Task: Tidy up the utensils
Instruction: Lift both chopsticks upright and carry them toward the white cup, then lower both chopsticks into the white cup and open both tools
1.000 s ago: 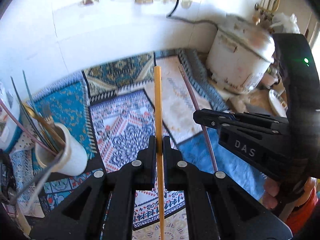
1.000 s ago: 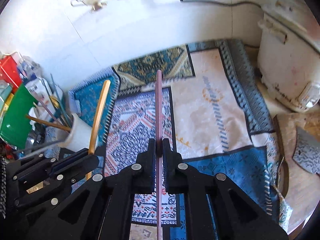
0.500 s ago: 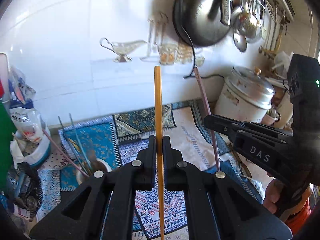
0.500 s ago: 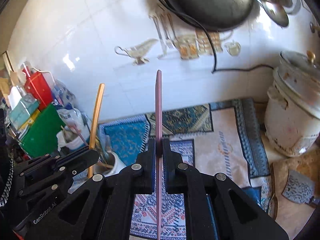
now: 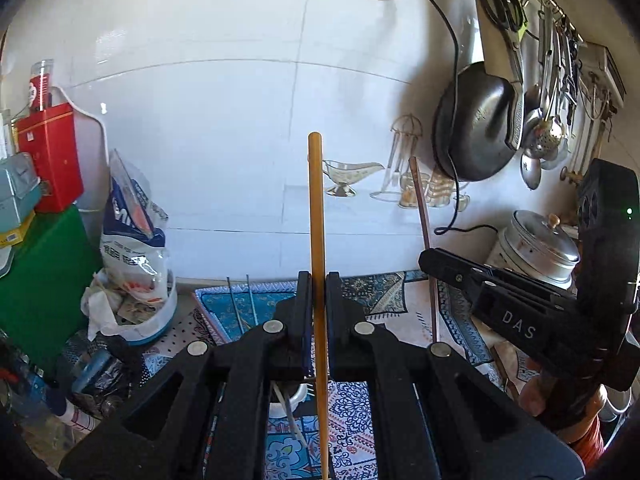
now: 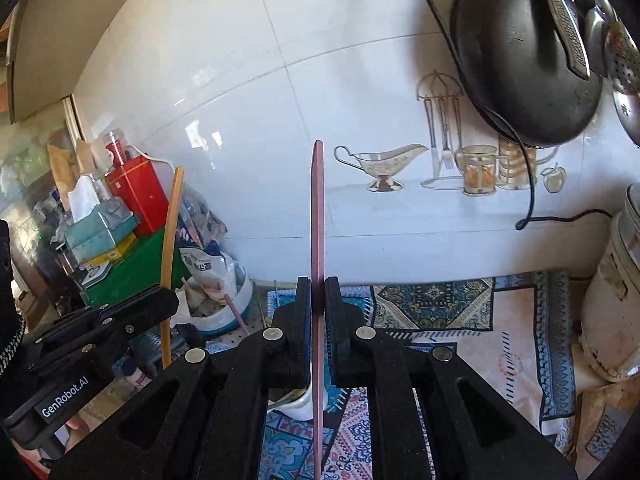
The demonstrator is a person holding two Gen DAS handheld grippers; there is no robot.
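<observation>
- Since a second ago I had tipped both grippers upward, so the wall replaced the patterned cloth (image 6: 472,344) in view.
- My left gripper (image 5: 319,312) was clamped on the yellow chopstick (image 5: 316,208), which stood upright.
- My right gripper (image 6: 318,312) was pinched on the pink chopstick (image 6: 318,216), also upright.
- The white utensil cup (image 6: 298,402) sat below the fingers on the cloth.

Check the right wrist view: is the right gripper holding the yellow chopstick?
No, the right gripper is shut on the pink chopstick; the yellow chopstick sits in the left gripper.
</observation>
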